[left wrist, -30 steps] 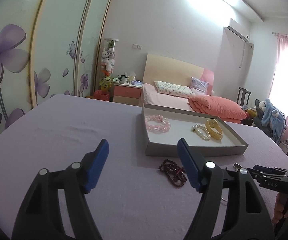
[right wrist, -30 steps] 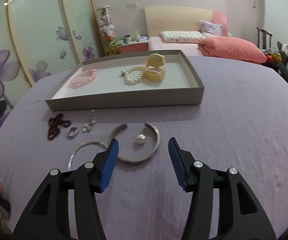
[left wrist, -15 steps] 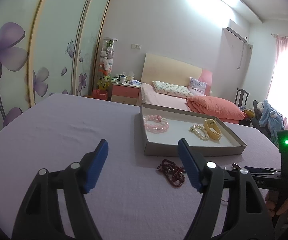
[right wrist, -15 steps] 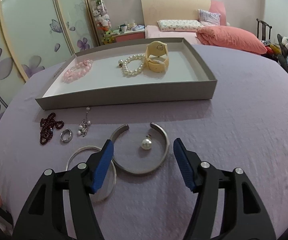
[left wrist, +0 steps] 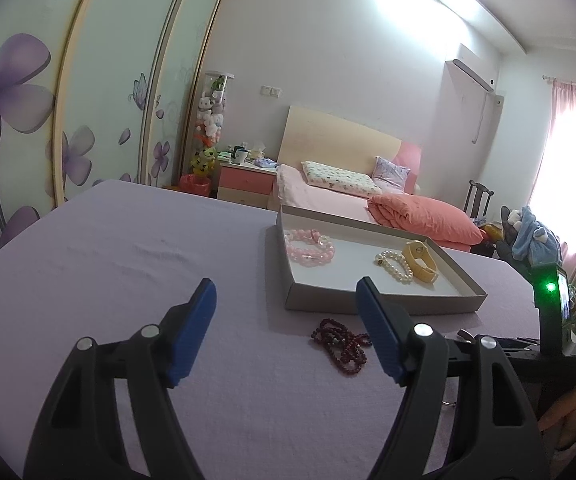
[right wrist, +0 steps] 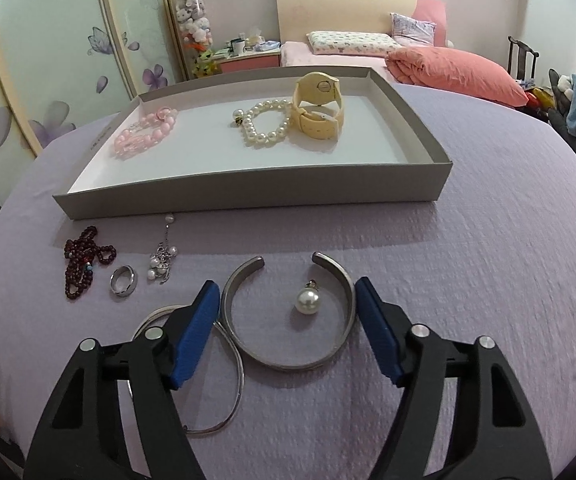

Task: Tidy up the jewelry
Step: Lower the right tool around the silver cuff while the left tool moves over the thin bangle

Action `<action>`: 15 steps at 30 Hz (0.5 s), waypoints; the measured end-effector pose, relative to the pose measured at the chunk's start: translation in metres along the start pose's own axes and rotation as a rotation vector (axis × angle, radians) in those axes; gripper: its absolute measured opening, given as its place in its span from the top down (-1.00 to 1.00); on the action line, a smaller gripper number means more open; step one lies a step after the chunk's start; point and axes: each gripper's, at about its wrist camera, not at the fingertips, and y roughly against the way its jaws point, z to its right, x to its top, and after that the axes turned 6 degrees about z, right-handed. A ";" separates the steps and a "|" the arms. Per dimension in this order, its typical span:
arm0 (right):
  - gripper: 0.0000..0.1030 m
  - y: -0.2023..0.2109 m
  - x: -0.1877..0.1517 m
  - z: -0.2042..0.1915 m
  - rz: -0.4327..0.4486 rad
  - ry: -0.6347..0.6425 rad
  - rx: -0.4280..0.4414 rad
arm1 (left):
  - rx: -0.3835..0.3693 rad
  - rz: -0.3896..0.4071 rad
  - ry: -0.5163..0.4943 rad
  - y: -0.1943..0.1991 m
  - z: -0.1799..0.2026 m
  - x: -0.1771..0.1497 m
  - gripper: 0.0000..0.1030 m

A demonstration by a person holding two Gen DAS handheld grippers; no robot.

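Observation:
A grey tray (right wrist: 248, 190) (left wrist: 383, 304) on the purple cloth holds a pink bead bracelet (right wrist: 146, 138), a pearl bracelet (right wrist: 266, 124) and a cream watch (right wrist: 319, 106). In front of it lie a dark red bead string (right wrist: 84, 260) (left wrist: 339, 340), a silver ring (right wrist: 123, 281), a pearl charm chain (right wrist: 162, 258), an open silver cuff (right wrist: 288, 312), a loose pearl pendant (right wrist: 307, 300) and a thin bangle (right wrist: 224, 376). My right gripper (right wrist: 288, 300) hovers low with its jaws opening; the cuff and pearl lie between them, untouched. My left gripper (left wrist: 286, 302) stands open and empty over bare cloth.
The purple cloth (left wrist: 108, 264) stretches wide to the left of the tray. A hand (left wrist: 567, 408) holds the right gripper's handle at the left view's lower right. Behind the table are a bed (left wrist: 347, 196), a nightstand (left wrist: 244, 180) and flowered wardrobe doors (left wrist: 16, 120).
The right gripper has moved forward and lower over the cuff, and its jaws have spread wider so they now flank it. The left gripper has stayed put.

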 end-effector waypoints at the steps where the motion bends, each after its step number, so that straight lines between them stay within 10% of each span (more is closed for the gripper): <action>1: -0.34 0.000 0.000 -0.001 -0.002 0.007 -0.006 | 0.000 0.000 0.000 0.000 0.000 0.000 -0.39; 15: -0.44 -0.004 0.002 0.007 -0.014 0.019 -0.054 | 0.003 -0.001 -0.001 -0.001 0.000 0.000 -0.43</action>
